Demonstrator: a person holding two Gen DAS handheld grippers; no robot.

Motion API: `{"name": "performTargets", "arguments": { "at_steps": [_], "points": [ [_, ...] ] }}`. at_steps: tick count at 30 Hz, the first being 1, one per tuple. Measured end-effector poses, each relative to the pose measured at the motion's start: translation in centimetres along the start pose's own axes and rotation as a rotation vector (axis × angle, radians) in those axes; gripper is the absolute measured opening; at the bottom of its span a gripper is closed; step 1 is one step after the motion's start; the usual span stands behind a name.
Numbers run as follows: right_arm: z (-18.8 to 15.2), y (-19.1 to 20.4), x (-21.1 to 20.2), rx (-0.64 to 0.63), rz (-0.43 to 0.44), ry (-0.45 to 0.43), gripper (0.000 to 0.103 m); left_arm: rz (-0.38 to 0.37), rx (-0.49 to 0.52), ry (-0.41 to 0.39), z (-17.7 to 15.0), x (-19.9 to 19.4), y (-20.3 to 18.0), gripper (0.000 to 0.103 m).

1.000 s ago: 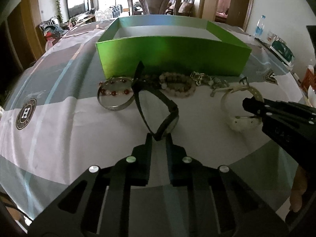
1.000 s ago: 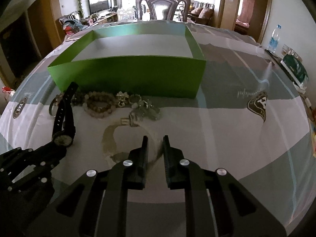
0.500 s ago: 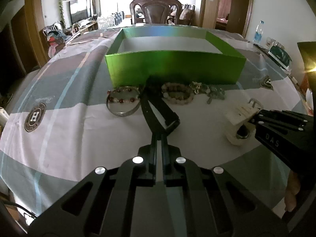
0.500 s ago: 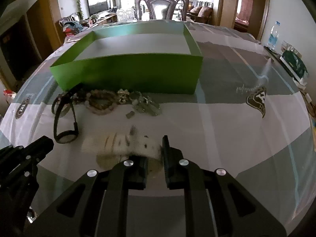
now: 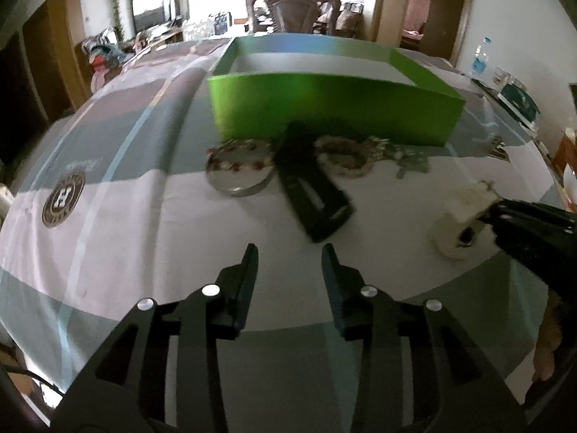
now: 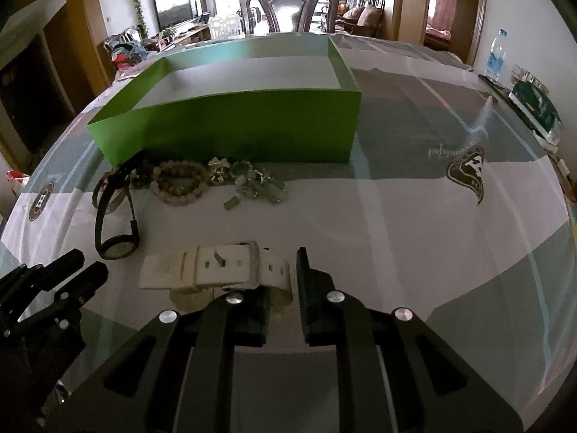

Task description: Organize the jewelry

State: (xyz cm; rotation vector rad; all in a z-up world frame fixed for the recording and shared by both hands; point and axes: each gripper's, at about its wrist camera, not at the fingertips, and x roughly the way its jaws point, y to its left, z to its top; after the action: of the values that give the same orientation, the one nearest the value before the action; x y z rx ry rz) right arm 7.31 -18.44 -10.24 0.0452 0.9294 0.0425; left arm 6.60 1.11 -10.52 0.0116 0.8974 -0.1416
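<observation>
White watch (image 6: 223, 270) in right gripper's (image 6: 283, 288) pinch (left gripper (image 5: 288, 259) opening, empty).

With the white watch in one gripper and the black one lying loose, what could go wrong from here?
1. The right gripper pinches the white watch by only the end of its strap, so it might slip before reaching the green box.
2. The left gripper is opening with nothing between its fingers; the black watch lies against the beaded bracelets and could drag them.
</observation>
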Motion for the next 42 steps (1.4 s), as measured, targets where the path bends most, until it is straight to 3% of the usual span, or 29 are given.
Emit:
{"name": "performTargets", "arguments": {
  "at_steps": [8,16,21,25,33,42],
  "points": [
    [-0.3,-0.3,0.0,0.008,0.010,-0.003,0.014,0.010,-0.052,0.011,0.4,0.5,1.9,0.040],
    [-0.5,-0.3,0.0,0.007,0.008,-0.003,0.014,-0.013,0.002,-0.022,2.9,0.4,-1.0,0.073],
    [-0.5,-0.3,0.0,0.005,0.007,-0.001,0.014,-0.020,0.041,-0.001,3.6,1.4,-2.5,0.075],
    [-0.6,-0.4,-0.1,0.008,0.007,-0.002,0.014,-0.067,0.019,0.011,3.5,1.7,-2.0,0.070],
    [-0.6,-0.5,-0.1,0.017,0.006,0.006,0.014,-0.120,-0.016,0.014,4.1,1.8,-1.8,0.070],
    [-0.8,-0.8,0.1,0.022,0.005,0.008,0.014,-0.172,0.013,0.014,2.8,0.0,-1.9,0.077]
  ]
}}
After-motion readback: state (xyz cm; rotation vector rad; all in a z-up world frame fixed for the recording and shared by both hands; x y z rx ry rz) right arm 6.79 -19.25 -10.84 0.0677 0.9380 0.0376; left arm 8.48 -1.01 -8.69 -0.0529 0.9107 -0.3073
